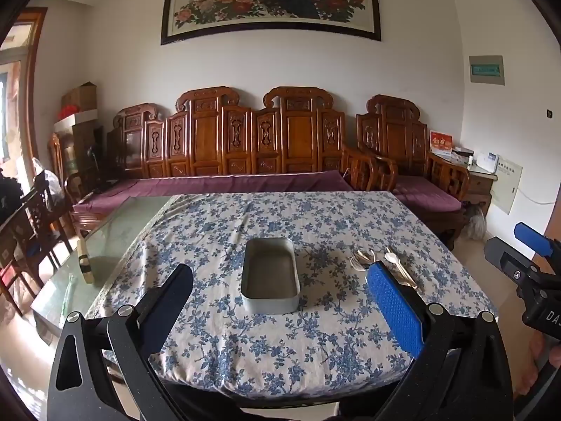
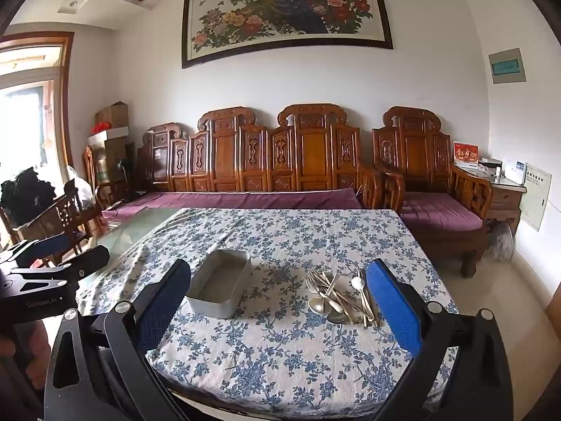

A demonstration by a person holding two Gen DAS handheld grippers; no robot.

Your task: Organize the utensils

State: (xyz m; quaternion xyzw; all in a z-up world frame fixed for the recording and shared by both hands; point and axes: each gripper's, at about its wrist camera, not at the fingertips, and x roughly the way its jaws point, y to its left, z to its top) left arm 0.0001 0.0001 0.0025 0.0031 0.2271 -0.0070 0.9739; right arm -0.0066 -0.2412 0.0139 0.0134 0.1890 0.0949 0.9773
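An empty grey metal box [image 1: 270, 276] [image 2: 219, 283] stands in the middle of the table on a blue floral cloth [image 1: 315, 343] [image 2: 287, 347]. A pile of metal forks and spoons with a small white spoon [image 2: 342, 298] [image 1: 364, 259] lies to its right. My left gripper [image 1: 278, 282] is open and empty, held above the near table edge, facing the box. My right gripper [image 2: 278, 280] is open and empty, held above the near edge; the pile sits just inside its right finger [image 2: 394, 307]. The right gripper also shows at the left wrist view's right edge [image 1: 526, 259].
A bare glass tabletop [image 1: 105, 245] lies left of the cloth, with a small wooden brush [image 1: 84, 259] on it. A carved wooden sofa [image 1: 245, 147] with purple cushions stands behind the table. Wooden chairs [image 1: 31, 224] stand at the left.
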